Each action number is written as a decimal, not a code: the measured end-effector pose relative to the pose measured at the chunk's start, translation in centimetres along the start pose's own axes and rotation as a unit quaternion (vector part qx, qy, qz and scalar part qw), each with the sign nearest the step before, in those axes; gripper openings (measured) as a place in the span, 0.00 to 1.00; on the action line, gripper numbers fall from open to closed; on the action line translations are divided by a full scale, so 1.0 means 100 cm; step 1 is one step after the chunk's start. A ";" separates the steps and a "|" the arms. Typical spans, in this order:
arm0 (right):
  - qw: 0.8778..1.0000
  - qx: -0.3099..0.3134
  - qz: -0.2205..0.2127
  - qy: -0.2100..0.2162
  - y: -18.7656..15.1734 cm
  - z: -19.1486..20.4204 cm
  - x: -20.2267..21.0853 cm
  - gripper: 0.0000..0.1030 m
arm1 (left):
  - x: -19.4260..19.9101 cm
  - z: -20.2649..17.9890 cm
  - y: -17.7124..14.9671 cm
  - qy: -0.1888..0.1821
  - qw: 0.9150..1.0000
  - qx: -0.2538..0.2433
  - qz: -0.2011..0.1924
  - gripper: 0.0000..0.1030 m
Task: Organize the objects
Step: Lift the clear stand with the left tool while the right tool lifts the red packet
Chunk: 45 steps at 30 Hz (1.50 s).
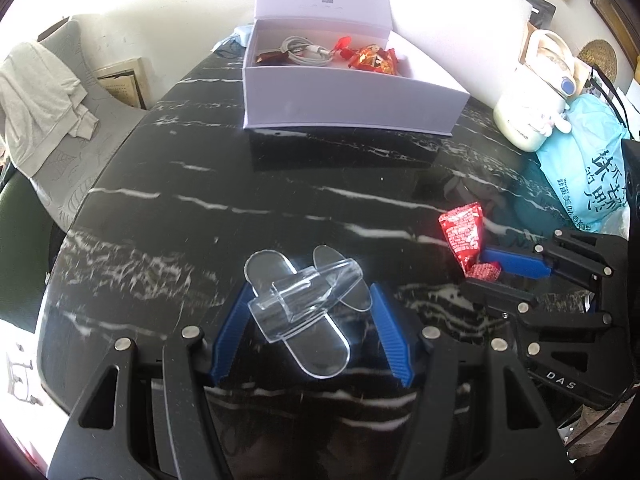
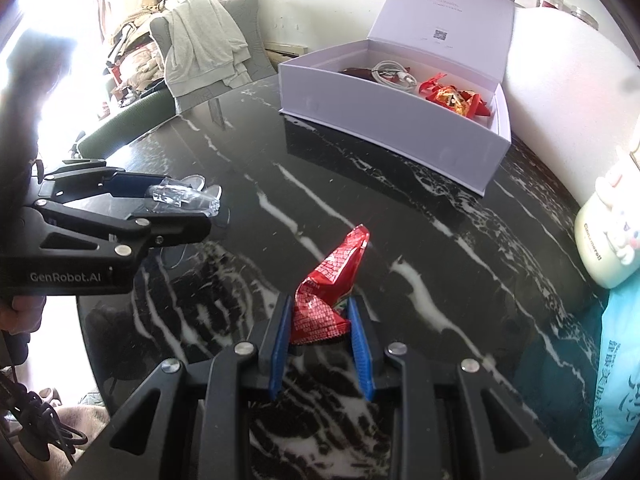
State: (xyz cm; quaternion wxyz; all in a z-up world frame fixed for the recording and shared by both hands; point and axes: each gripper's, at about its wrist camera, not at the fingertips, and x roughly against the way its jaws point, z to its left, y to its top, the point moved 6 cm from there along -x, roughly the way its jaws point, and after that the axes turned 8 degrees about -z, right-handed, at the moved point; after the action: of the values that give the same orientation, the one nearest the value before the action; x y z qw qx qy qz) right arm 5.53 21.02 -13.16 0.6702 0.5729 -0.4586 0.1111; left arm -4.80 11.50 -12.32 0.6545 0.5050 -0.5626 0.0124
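**Grippers at the clear stand and the red packet**

Fingers of the left gripper (image 1: 310,320) stand wide apart on either side of a clear plastic stand (image 1: 304,304), which lies on the black marble table (image 1: 240,200) between them; whether the blue pads touch it cannot be told. From the right wrist view the same stand sits at the tip of that gripper, at about 9 o'clock.

The right gripper (image 2: 320,320) has its jaws closed narrowly on a red snack packet (image 2: 328,292), the blue pads pressing its lower end while its top points up toward 12 o'clock. In the left wrist view this packet appears at 3 o'clock.

Farther back on the table, toward 12 o'clock in the left view and 1 o'clock in the right, a white box (image 1: 352,104) stands with its lid raised. Inside lie a coiled white cable (image 1: 304,52) and red wrapped sweets (image 1: 372,60). At the right edge are a cream jar (image 1: 528,112) and a blue bag (image 1: 588,160).
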 end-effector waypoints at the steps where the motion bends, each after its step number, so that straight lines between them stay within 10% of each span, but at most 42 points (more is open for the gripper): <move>1: 1.000 0.000 0.000 0.003 -0.002 0.002 0.001 0.28 | 0.002 0.000 -0.002 0.001 1.000 0.000 0.000 0.58; 36: 0.998 -0.022 -0.051 -0.036 -0.025 0.023 0.020 0.43 | 0.028 -0.015 -0.040 -0.010 1.000 -0.007 0.009 0.58; 45: 0.998 -0.007 -0.050 -0.026 -0.023 0.028 0.019 0.27 | 0.030 -0.016 -0.042 -0.018 1.000 0.008 0.009 0.58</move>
State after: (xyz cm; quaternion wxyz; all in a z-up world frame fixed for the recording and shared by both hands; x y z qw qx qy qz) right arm 6.72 17.15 -13.49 0.6669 0.5930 -0.4473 0.0588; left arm -0.13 8.88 -12.54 0.6403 0.5051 -0.5786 0.0137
